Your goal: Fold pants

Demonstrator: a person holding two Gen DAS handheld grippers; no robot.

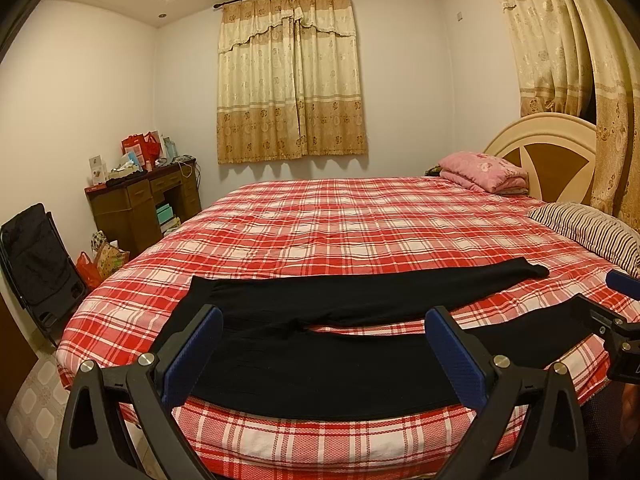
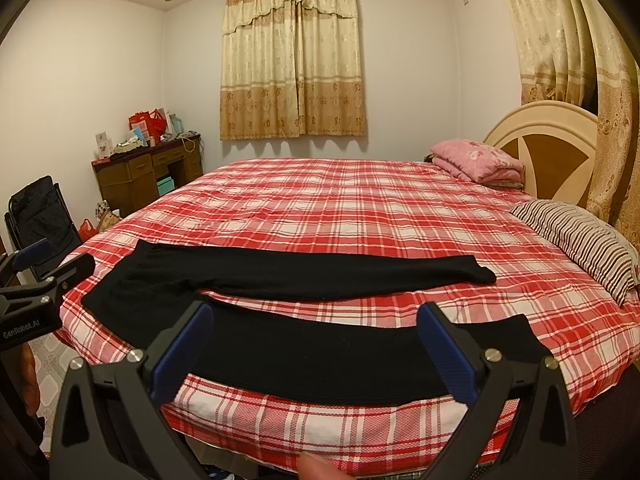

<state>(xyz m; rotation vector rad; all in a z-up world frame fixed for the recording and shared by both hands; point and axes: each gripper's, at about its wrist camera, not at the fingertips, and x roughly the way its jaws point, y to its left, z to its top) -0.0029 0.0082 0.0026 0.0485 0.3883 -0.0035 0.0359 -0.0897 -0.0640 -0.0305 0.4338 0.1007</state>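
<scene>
Black pants (image 1: pixel 320 356) lie spread flat on the red plaid bed (image 1: pixel 360 224), waist at the left, the two legs pointing right with a gap between them. They also show in the right wrist view (image 2: pixel 304 276). My left gripper (image 1: pixel 324 320) is open and empty, hovering over the near leg close to the crotch. My right gripper (image 2: pixel 314 316) is open and empty over the near leg, nearer its cuff. The right gripper also shows at the right edge of the left wrist view (image 1: pixel 600 300). The left gripper shows at the left edge of the right wrist view (image 2: pixel 48 260).
A striped pillow (image 2: pixel 580 244) and a folded pink quilt (image 2: pixel 480 160) lie at the headboard end on the right. A wooden desk (image 1: pixel 140 204) with clutter, bags (image 1: pixel 100 260) and a black folding chair (image 1: pixel 36 260) stand left of the bed. Curtains hang behind.
</scene>
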